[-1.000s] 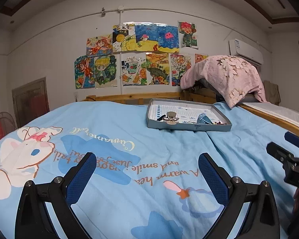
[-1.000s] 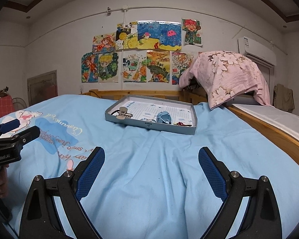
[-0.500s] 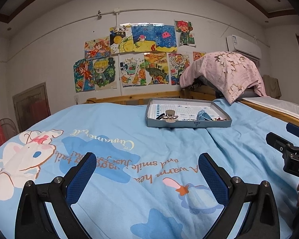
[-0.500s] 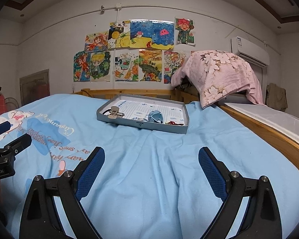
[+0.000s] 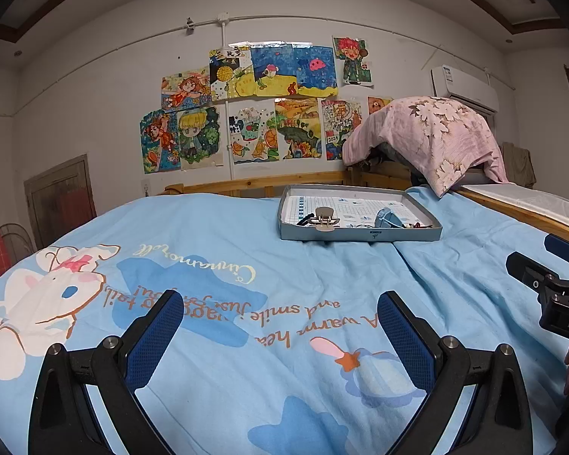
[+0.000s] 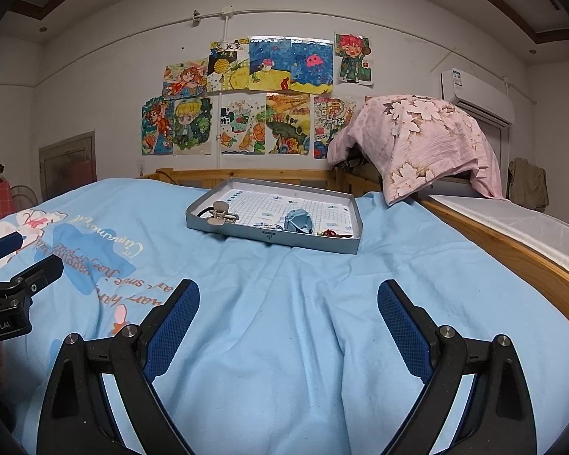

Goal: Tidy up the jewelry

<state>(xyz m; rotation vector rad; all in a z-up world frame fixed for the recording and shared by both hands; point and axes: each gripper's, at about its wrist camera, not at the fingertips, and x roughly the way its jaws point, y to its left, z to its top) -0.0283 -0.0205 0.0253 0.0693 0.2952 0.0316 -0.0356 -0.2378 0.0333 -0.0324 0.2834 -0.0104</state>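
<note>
We hold both tongs wide open and empty above the blue bedspread: the left gripper and the right gripper each show their blue pads spread with only cloth between them. The jewelry lies well ahead of us in a shallow grey tray resting on the bed near the wooden headboard. Inside it we make out a beige claw hair clip at the left end, a pale blue clip nearer the middle, and a small tangle of red and dark pieces toward the right front corner, too small to name for certain. We judge all of these light and easily pushed about on the tray's smooth printed lining. The claw clips look stiff plastic, best taken across their broad bodies, not by the teeth; the small pieces seem limp and slippery, so we would pinch low and gently, close to the tray floor. The soft mattress may let the tray tip under pressure.
</note>
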